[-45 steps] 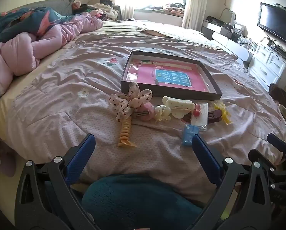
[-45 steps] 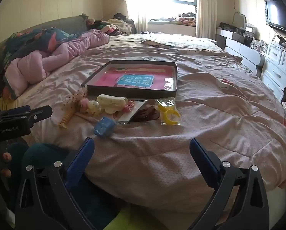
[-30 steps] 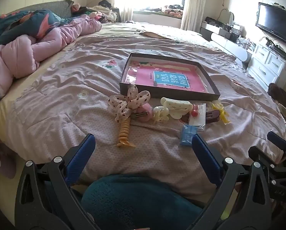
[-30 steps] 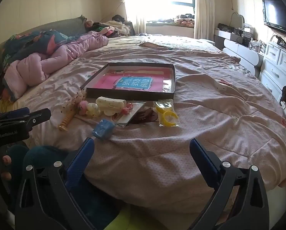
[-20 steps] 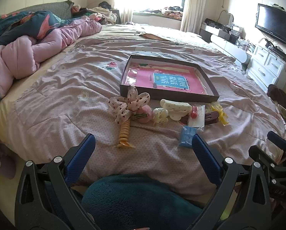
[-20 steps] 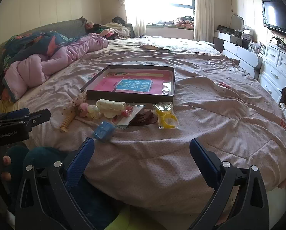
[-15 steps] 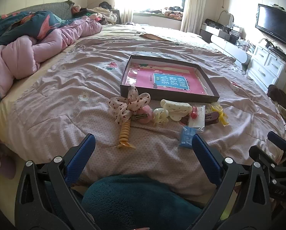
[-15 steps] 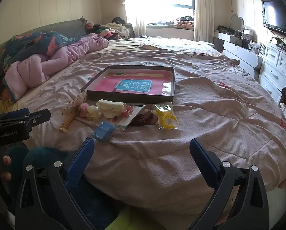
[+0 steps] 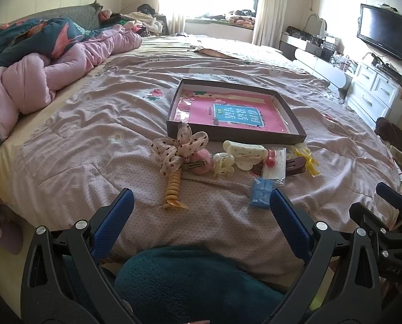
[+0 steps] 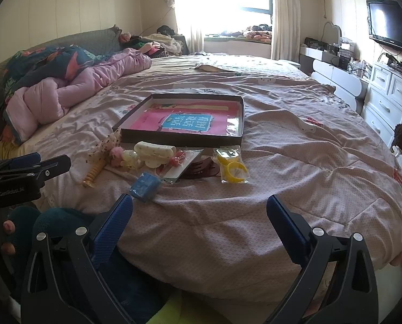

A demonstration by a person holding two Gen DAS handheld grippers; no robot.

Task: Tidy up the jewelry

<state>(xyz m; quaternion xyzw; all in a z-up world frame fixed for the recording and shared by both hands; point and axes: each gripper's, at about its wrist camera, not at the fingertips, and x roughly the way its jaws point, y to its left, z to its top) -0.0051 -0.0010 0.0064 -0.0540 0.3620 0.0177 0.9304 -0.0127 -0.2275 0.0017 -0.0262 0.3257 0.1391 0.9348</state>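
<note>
Bed (image 10: pixel 295 162), "GeniRobot.AI"-marked left gripper (image 10: pixel 28 166)

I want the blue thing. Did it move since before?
No. The blue packet lies in the same spot on the bedspread, just before the clear packet; only the cameras shifted slightly.

Home bedroom, bed (image 9: pixel 98 124), wall television (image 9: pixel 384 35), drawers (image 10: pixel 389 94)

Right gripper (image 10: pixel 199 213) jaws spread wide, empty, hovering over near edge of bed (image 10: pixel 295 162). Shallow dark box (image 10: pixel 236 135) with pink liner sits mid-bed. In front of it, a row: orange spiral clip (image 10: pixel 93 174), cream hair claw (image 10: pixel 153 149), blue packet (image 10: pixel 144 185), brown claw clip (image 10: pixel 202 170), bagged yellow rings (image 10: pixel 232 166), possibly bangles. Left gripper (image 10: pixel 25 166) at left edge.
</note>
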